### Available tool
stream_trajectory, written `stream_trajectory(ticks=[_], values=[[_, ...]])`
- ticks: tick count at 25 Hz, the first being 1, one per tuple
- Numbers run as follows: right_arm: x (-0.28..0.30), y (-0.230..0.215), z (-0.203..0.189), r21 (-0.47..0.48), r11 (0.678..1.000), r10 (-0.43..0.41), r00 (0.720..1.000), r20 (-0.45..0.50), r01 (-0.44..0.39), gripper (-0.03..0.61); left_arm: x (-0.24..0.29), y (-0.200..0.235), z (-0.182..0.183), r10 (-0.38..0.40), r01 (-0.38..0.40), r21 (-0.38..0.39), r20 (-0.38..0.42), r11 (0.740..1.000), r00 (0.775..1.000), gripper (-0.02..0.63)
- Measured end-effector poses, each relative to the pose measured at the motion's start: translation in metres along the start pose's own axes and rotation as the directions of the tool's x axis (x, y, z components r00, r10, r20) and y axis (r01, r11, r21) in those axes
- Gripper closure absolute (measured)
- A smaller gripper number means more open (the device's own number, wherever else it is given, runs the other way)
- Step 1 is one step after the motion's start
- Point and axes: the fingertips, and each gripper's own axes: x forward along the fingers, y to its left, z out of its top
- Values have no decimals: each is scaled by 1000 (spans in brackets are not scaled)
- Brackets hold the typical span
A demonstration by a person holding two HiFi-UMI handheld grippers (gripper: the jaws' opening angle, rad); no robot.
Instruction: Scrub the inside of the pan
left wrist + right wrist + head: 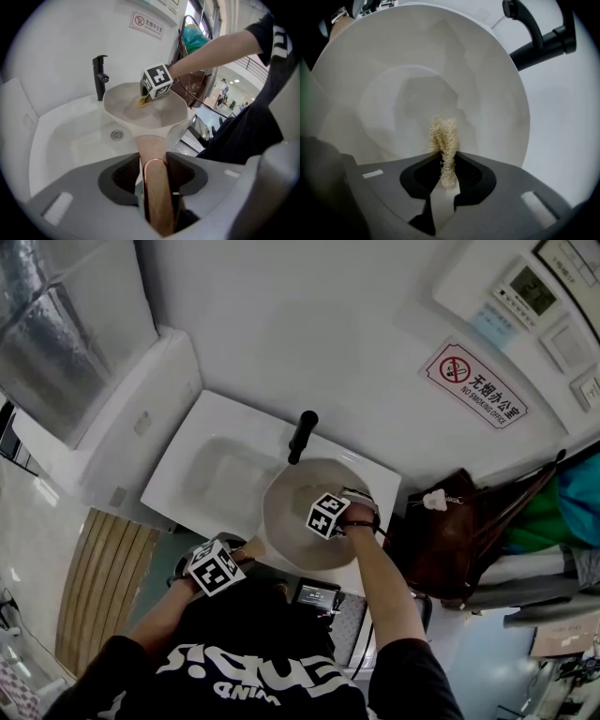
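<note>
A cream-white pan [302,514] hangs over the right part of the white sink [202,474], under the black tap [301,435]. Its wooden handle [157,187] runs back between the jaws of my left gripper [156,183], which is shut on it. Inside the pan, my right gripper [446,161] is shut on a folded tan scrubbing pad [445,140]. The pad's tip sits against the pan's inner wall [417,98]. From the left gripper view, the right gripper's marker cube [157,80] is over the pan bowl [145,110].
A brown bag [441,540] stands right of the sink. The drain [117,135] lies in the basin left of the pan. A no-smoking sign [473,385] is on the wall. A radiator grille [98,587] runs along the left.
</note>
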Motion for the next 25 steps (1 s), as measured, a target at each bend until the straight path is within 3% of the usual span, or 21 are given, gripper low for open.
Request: stream_trajectory(ticks=[13, 25], values=[[-11, 44, -18, 33, 995, 94, 995, 37, -95, 505, 0, 0, 1, -2, 2, 4, -6, 1000, 1000, 437], [-31, 100, -9, -36, 977, 212, 973, 96, -210, 505, -1, -1, 3, -1, 1, 7, -14, 1000, 1000, 437]])
